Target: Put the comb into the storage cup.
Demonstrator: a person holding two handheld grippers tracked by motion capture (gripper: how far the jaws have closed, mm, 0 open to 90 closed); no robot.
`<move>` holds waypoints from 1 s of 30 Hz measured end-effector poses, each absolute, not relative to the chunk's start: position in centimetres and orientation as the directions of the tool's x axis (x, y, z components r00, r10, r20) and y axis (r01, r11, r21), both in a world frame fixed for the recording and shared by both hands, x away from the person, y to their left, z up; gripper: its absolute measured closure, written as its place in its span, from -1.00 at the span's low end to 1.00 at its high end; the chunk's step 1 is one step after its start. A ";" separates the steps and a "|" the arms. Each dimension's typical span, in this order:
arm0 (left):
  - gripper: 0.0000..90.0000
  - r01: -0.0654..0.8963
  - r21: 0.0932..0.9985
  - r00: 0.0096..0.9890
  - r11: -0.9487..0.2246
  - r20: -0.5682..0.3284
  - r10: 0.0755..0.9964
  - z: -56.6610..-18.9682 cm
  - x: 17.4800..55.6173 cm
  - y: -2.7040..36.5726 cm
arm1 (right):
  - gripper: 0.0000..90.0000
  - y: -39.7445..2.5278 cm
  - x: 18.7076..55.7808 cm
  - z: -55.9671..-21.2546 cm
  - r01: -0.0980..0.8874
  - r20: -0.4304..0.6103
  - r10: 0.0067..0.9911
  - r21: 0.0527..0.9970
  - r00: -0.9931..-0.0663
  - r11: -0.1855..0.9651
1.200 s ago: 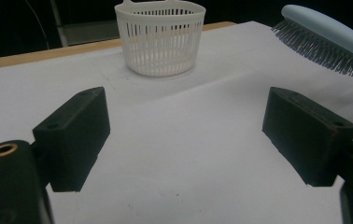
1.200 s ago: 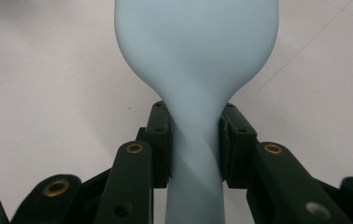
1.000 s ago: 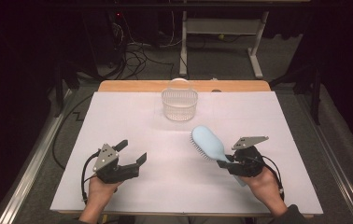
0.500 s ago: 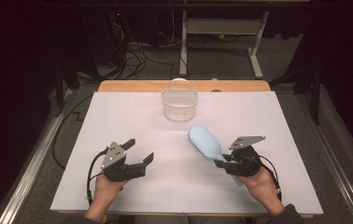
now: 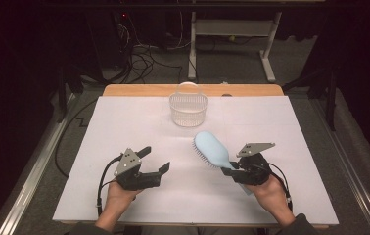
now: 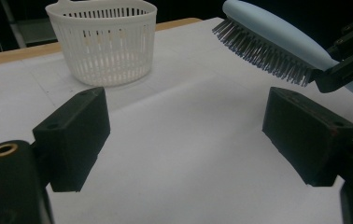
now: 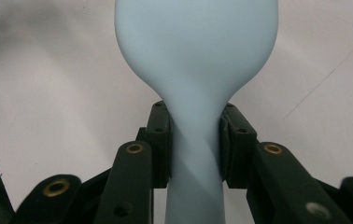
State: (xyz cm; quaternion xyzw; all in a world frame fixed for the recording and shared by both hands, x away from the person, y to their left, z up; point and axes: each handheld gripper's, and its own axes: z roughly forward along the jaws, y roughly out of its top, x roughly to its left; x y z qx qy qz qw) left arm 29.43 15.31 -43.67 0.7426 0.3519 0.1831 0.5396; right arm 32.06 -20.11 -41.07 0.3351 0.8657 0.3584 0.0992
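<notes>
A person at a white table holds a pale blue hairbrush (image 5: pixel 211 149) in the right claw (image 5: pixel 228 170)

The brush is raised off the table (image 5: pixel 290 127), its handle pinched between the right claw's jaws, its head pointing away toward a white slatted basket (image 5: pixel 188 108) near the far edge, bristles turned toward the left. Bare table lies between brush and basket. The left claw (image 5: pixel 154 159) sits low at the near left, jaws spread wide, holding nothing, well apart from the brush
</notes>
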 end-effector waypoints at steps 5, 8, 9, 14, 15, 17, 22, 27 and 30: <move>-0.68 0.327 0.928 0.699 -0.180 -0.110 0.707 -43.7 29.5 14.6 | 0.55 -20.1 32.0 -40.9 0.505 0.072 0.651 0.696 -0.756 0.510; -0.68 0.324 0.928 0.706 -0.184 -0.107 0.700 -43.6 29.5 14.3 | 0.55 -19.9 32.0 -40.9 0.500 0.069 0.646 0.698 -0.760 0.512; -0.68 0.325 0.927 0.709 -0.186 -0.108 0.697 -43.6 29.5 14.2 | 0.55 -19.8 32.0 -40.9 0.500 0.069 0.646 0.697 -0.760 0.514; -0.68 0.326 0.925 0.719 -0.195 -0.108 0.687 -43.5 29.6 13.6 | 0.55 -19.4 32.0 -40.9 0.496 0.070 0.640 0.698 -0.766 0.517; -0.68 0.326 0.925 0.720 -0.197 -0.108 0.685 -43.5 29.6 13.5 | 0.55 -19.4 32.0 -40.9 0.496 0.072 0.638 0.698 -0.766 0.516; -0.68 0.326 0.924 0.725 -0.201 -0.108 0.680 -43.5 29.6 13.3 | 0.55 -19.2 32.0 -40.9 0.495 0.072 0.637 0.699 -0.767 0.516; -0.68 0.326 0.922 0.735 -0.209 -0.109 0.669 -43.5 29.7 12.6 | 0.55 -18.9 31.9 -40.8 0.488 0.075 0.629 0.704 -0.774 0.516; -0.68 0.340 0.916 0.745 -0.215 -0.123 0.656 -43.5 29.9 12.0 | 0.55 -18.7 31.9 -40.8 0.488 0.082 0.624 0.705 -0.777 0.514; -0.68 0.338 0.915 0.750 -0.221 -0.120 0.650 -43.5 29.9 11.7 | 0.55 -18.6 31.9 -40.8 0.488 0.085 0.622 0.705 -0.779 0.515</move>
